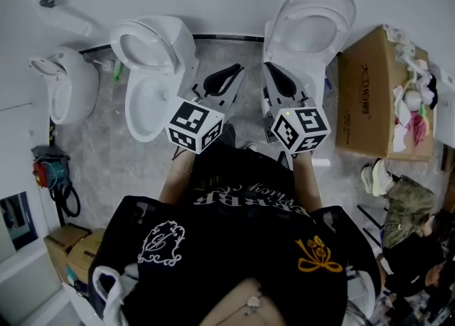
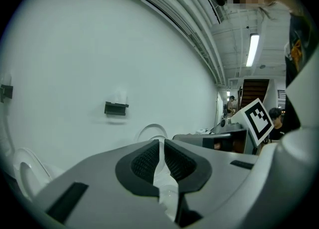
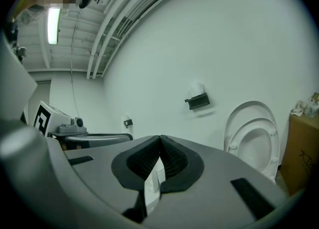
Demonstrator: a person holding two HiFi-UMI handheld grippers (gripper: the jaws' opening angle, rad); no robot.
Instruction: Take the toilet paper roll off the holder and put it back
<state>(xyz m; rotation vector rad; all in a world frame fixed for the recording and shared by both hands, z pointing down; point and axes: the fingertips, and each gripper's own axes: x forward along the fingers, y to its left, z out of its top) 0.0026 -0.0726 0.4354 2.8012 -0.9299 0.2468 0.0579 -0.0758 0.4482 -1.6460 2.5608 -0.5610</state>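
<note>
A black toilet paper holder (image 2: 116, 108) is fixed to the white wall, with a pale roll (image 2: 118, 97) faintly visible on top of it. In the right gripper view the same holder (image 3: 198, 102) and roll (image 3: 198, 90) show up and right of the jaws. Both grippers are held level and well short of the wall. My left gripper (image 2: 161, 143) (image 1: 239, 69) has its pads a narrow slit apart with nothing between them. My right gripper (image 3: 160, 138) (image 1: 267, 66) is shut and empty, pad tips touching.
Two white toilets (image 1: 153, 69) (image 1: 309, 19) stand against the wall below the grippers, with a third fixture (image 1: 67, 87) at far left. A cardboard box (image 1: 373, 97) full of odds and ends stands at right. A second small wall bracket (image 3: 128, 121) is further along.
</note>
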